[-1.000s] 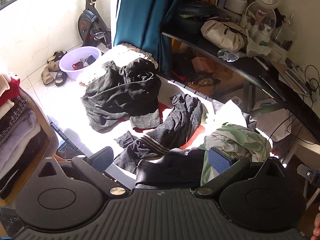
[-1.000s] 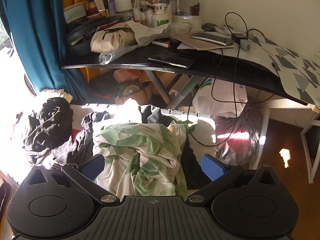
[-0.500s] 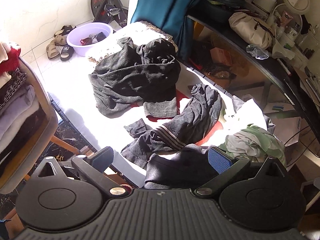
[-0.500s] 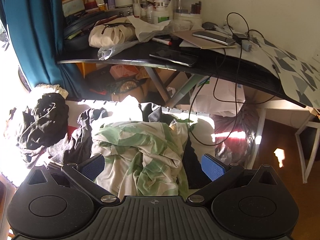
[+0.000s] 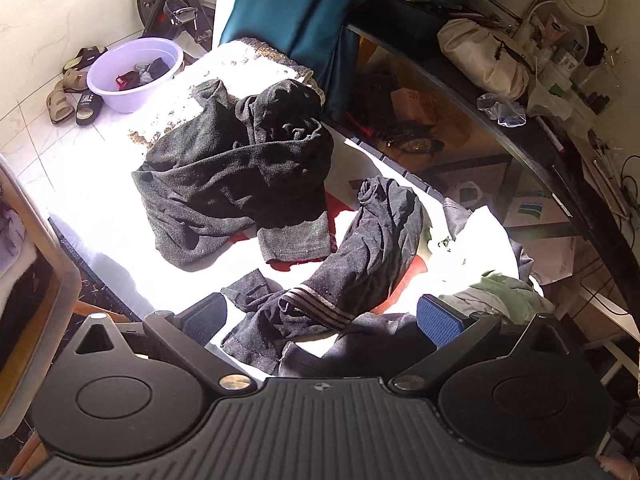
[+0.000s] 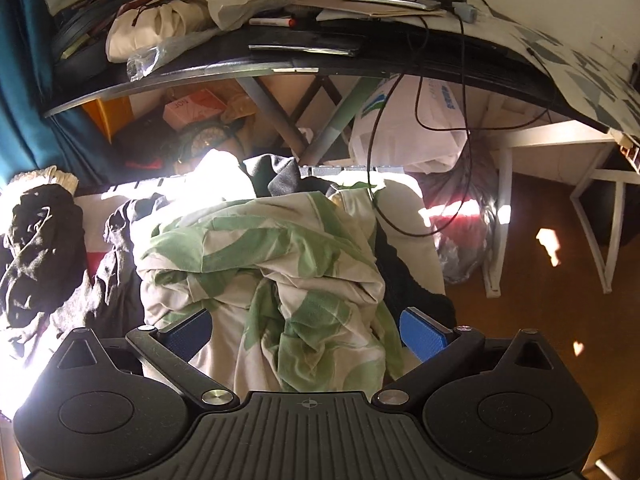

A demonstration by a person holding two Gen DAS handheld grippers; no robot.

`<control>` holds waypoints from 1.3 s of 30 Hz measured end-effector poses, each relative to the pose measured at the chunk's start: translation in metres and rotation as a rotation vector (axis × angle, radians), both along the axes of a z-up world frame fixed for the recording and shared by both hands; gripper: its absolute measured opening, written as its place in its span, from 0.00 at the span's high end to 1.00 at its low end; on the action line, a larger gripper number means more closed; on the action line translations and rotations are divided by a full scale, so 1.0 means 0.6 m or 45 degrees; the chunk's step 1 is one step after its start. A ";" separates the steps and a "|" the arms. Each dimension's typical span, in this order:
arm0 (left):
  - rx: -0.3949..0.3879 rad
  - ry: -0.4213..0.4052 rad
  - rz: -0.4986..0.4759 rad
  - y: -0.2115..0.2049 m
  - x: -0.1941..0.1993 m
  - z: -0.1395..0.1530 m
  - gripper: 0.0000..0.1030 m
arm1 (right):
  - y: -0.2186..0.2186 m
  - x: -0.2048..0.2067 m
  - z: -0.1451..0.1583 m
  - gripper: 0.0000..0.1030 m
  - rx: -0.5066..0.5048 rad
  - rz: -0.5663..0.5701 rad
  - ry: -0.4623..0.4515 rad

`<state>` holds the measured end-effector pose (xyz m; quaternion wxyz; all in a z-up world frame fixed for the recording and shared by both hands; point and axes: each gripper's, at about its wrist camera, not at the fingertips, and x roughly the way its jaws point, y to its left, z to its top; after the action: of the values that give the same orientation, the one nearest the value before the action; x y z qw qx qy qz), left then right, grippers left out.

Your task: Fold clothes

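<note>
Crumpled clothes lie on a white table (image 5: 100,196). A dark grey sweater (image 5: 236,172) sits at the far side, and a dark garment with striped trim (image 5: 340,272) lies nearer. My left gripper (image 5: 320,318) is open and empty, just above the striped garment's near end. A green and cream garment (image 6: 280,264) is heaped at the table's right end; it also shows in the left wrist view (image 5: 500,300). My right gripper (image 6: 304,330) is open and empty, its fingers on either side of this heap.
A cluttered black desk (image 6: 280,68) stands behind the table, with cables (image 6: 460,120) hanging down and bags beneath. A teal curtain (image 5: 288,8), a purple basin (image 5: 132,72) and an exercise bike (image 5: 168,4) are at the far left. A chair with stacked clothes (image 5: 24,264) is at left.
My left gripper has moved forward and closer over the table towards the striped garment. My right gripper has dropped lower and nearer to the green heap. Both stay open.
</note>
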<state>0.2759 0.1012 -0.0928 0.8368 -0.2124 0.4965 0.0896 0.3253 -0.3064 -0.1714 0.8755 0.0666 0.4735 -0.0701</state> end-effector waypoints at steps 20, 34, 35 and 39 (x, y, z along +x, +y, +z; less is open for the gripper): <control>0.043 0.094 -0.292 0.027 0.137 -0.055 0.00 | 0.041 0.080 -0.067 0.91 0.140 -0.030 0.051; -0.011 0.147 -0.460 -0.044 0.175 -0.090 0.00 | -0.009 0.046 -0.069 0.90 0.157 -0.159 0.059; -0.020 0.136 -0.520 -0.064 0.183 -0.093 0.00 | -0.010 0.045 -0.071 0.77 0.138 -0.175 0.065; 0.119 0.060 -0.772 -0.163 0.208 -0.112 0.00 | -0.015 0.034 -0.075 0.68 0.102 -0.211 0.075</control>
<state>0.4008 0.0036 -0.1601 0.8226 -0.0136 0.5519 -0.1365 0.3459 -0.3153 -0.2165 0.8490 0.1385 0.4944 -0.1250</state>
